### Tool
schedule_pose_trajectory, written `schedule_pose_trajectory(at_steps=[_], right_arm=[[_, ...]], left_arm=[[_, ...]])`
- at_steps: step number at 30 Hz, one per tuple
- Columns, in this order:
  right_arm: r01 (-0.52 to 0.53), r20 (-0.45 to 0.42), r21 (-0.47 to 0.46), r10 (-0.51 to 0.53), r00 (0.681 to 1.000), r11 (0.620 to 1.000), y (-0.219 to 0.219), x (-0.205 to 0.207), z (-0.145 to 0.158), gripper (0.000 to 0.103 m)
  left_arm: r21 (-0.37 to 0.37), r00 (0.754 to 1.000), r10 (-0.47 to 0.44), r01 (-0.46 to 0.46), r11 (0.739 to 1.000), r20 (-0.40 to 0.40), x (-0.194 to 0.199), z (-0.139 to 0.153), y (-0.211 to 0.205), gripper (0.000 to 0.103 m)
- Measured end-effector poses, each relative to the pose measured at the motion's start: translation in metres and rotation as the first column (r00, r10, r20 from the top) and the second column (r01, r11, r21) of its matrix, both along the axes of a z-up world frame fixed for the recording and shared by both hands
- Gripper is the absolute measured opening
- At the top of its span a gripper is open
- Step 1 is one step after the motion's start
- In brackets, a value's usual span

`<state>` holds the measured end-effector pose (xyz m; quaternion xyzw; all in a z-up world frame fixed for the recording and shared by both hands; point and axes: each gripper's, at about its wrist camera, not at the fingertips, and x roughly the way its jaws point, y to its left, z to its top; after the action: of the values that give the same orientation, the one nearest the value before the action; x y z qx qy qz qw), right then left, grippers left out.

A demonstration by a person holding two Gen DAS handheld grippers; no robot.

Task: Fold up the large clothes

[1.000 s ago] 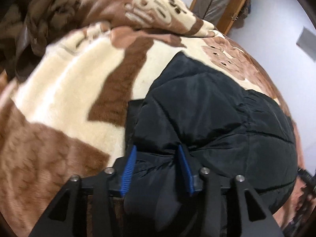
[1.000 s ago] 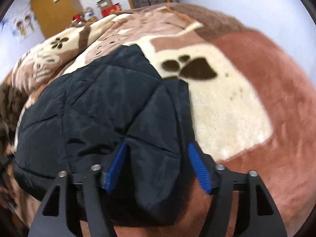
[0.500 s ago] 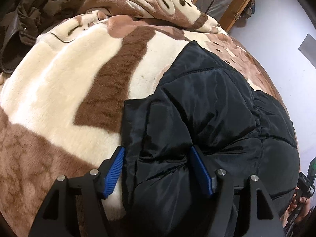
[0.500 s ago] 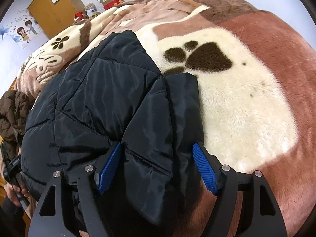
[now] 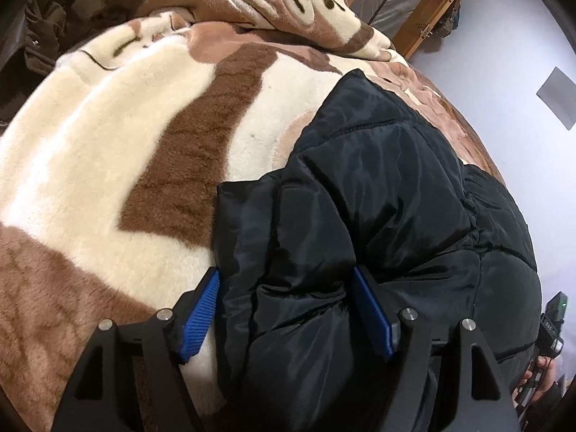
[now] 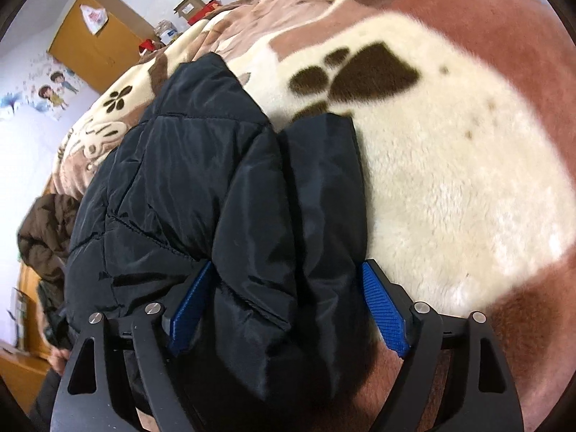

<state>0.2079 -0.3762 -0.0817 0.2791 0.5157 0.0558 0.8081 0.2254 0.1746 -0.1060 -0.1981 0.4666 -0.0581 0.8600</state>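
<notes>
- A cream-and-brown fleece blanket (image 5: pixel 118 151) covers the bed, filling the frame's left.
- Black quilted jacket (image 5: pixel 378 216) lies lower right.
- Left gripper (image 5: pixel 288 309) and right gripper (image 6: pixel 289 304) spread wide, jacket bunched between the blue pads.

Even, soft indoor light, no hard shadows; heavy fisheye bend with dark corner vignette.
Left wrist view sharp; right wrist view slightly motion-blurred on the blanket (image 6: pixel 450 180); faint sheen on the black jacket (image 5: pixel 378 187).
</notes>
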Motion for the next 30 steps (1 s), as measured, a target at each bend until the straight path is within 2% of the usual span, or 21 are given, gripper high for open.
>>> schedule_pose_trajectory(at_steps=[3, 8, 9, 10, 12, 15, 20, 22, 24, 27, 30], right_arm=[[0.003, -0.016, 0.024, -0.003, 1.0, 1.0, -0.001, 0.011, -0.01, 0.096], [-0.012, -0.04, -0.012, 0.011, 0.999, 1.0, 0.008, 0.019, -0.009, 0.098], [-0.016, -0.039, -0.009, 0.015, 0.999, 1.0, 0.008, 0.018, -0.007, 0.094], [-0.027, -0.025, 0.015, 0.027, 0.999, 1.0, 0.009, 0.015, -0.005, 0.081], [-0.044, -0.01, 0.014, 0.044, 0.999, 0.999, 0.014, 0.012, 0.001, 0.071], [-0.057, -0.015, 0.007, 0.057, 0.998, 0.998, 0.014, 0.017, -0.003, 0.067], [-0.057, -0.037, 0.007, 0.057, 0.998, 0.998, 0.022, 0.037, -0.013, 0.067], [-0.055, -0.04, 0.006, 0.056, 0.998, 0.998, 0.023, 0.037, -0.012, 0.065], [-0.059, -0.032, 0.0, 0.059, 0.998, 0.998, 0.026, 0.034, -0.005, 0.051], [-0.071, -0.014, -0.046, 0.07, 0.997, 0.996, 0.036, 0.03, 0.015, 0.034], [-0.067, 0.019, -0.062, 0.068, 0.997, 0.996, 0.037, 0.021, 0.038, 0.027]], left_arm=[[0.002, 1.0, -0.008, 0.008, 1.0, -0.009, 0.011, -0.003, -0.002, 0.08], [0.004, 1.0, -0.008, 0.008, 1.0, -0.013, 0.017, -0.006, -0.004, 0.081], [0.014, 1.0, -0.007, 0.007, 1.0, -0.013, 0.016, -0.005, -0.006, 0.081], [0.025, 1.0, -0.004, 0.005, 1.0, -0.012, 0.014, -0.003, -0.008, 0.08], [0.049, 1.0, 0.004, -0.004, 0.999, -0.004, 0.01, -0.001, -0.012, 0.078], [0.089, 1.0, -0.007, 0.006, 0.996, 0.003, 0.011, -0.002, -0.019, 0.078], [0.077, 0.999, -0.031, 0.033, 0.997, -0.034, 0.026, -0.007, -0.022, 0.077], [0.058, 0.999, -0.034, 0.036, 0.998, -0.038, 0.026, -0.007, -0.023, 0.072], [0.053, 0.999, -0.026, 0.028, 0.998, -0.028, 0.023, -0.003, -0.025, 0.055], [0.104, 1.0, -0.023, 0.023, 0.994, -0.001, 0.012, 0.014, -0.034, 0.031], [0.109, 1.0, -0.005, 0.002, 0.994, 0.031, -0.004, 0.036, -0.03, 0.025]])
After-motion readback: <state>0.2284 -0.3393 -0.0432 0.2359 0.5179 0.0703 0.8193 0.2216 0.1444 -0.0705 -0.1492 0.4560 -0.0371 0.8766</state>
